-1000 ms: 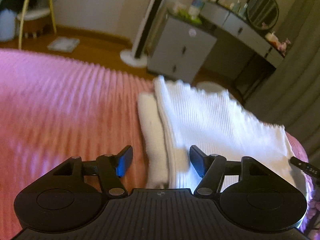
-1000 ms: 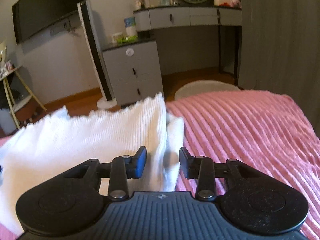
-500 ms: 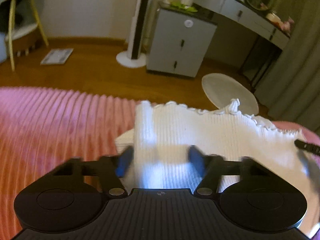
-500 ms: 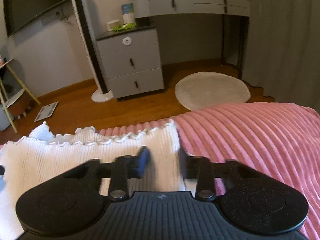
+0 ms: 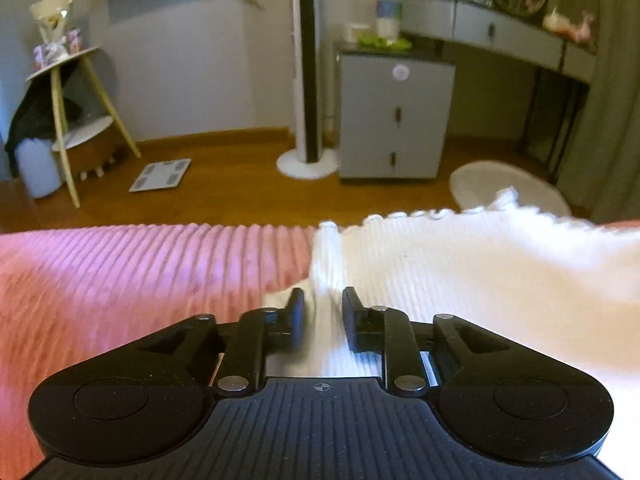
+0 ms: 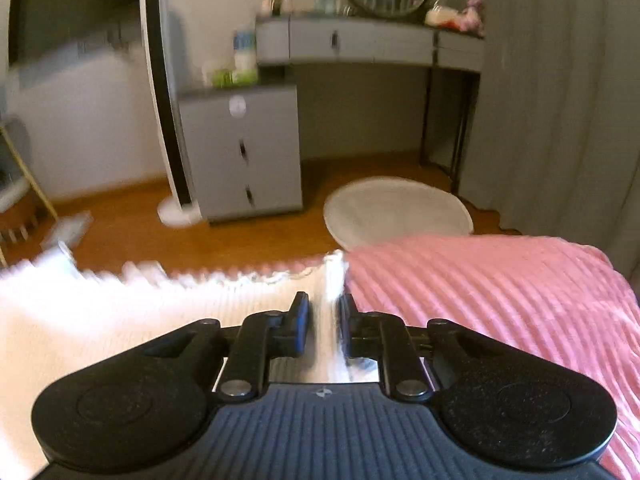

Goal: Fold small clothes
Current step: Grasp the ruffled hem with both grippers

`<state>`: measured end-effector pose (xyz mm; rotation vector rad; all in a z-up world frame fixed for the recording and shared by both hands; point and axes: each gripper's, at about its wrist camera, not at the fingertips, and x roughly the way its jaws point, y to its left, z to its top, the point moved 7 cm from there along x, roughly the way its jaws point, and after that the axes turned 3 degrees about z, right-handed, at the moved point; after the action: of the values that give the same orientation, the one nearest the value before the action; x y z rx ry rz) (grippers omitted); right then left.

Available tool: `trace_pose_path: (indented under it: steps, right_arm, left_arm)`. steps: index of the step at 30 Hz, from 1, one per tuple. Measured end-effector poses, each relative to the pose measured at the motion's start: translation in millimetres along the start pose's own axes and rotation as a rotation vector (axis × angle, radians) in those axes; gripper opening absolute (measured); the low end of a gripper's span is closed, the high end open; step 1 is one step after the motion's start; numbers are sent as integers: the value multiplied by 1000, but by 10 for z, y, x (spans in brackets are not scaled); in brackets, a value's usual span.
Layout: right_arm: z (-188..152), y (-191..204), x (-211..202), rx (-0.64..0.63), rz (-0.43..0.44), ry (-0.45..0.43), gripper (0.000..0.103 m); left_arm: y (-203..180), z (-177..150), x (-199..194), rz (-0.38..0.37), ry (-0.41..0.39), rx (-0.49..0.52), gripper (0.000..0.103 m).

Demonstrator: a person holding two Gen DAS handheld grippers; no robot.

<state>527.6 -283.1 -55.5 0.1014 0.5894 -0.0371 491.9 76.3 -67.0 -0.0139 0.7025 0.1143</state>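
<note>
A white ribbed garment (image 5: 460,272) with a scalloped far hem lies on the pink ribbed bedcover (image 5: 140,272). My left gripper (image 5: 322,304) is at its left edge. The jaws are closing, and a raised fold of the cloth is pinched between them. In the right wrist view the same garment (image 6: 140,312) spreads to the left over the bedcover (image 6: 480,300). My right gripper (image 6: 323,308) holds its right edge; the jaws are easing open a little, with a thin strip of cloth still pressed between the pads.
Beyond the bed's far edge is wooden floor with a grey drawer cabinet (image 5: 394,120), a tower fan (image 5: 306,80), a round white rug (image 6: 396,210) and a bathroom scale (image 5: 160,174). A small side table (image 5: 72,120) stands at the left; a grey curtain (image 6: 560,100) hangs at the right.
Both grippers slid in over the garment's side edges and narrowed onto the cloth. Both views now look further out over the floor, and the garment's hem lies across the bed's far edge.
</note>
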Motion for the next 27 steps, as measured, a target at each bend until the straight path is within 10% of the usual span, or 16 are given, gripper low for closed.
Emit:
trace_pose_path:
  steps: [6, 12, 16, 27]
  right_arm:
    - [-506, -315, -1011, 225, 140, 3, 42]
    - [-1217, -404, -1270, 434, 207, 75, 30]
    - [-1174, -302, -1424, 353, 184, 29, 9]
    - [-1244, -279, -1516, 206, 53, -84, 8]
  left_arm:
    - [152, -443, -735, -177, -30, -69, 61]
    - [193, -731, -899, -187, 29, -98, 60]
    - [263, -707, -933, -256, 76, -192, 40]
    - [272, -817, -976, -189, 92, -184, 10]
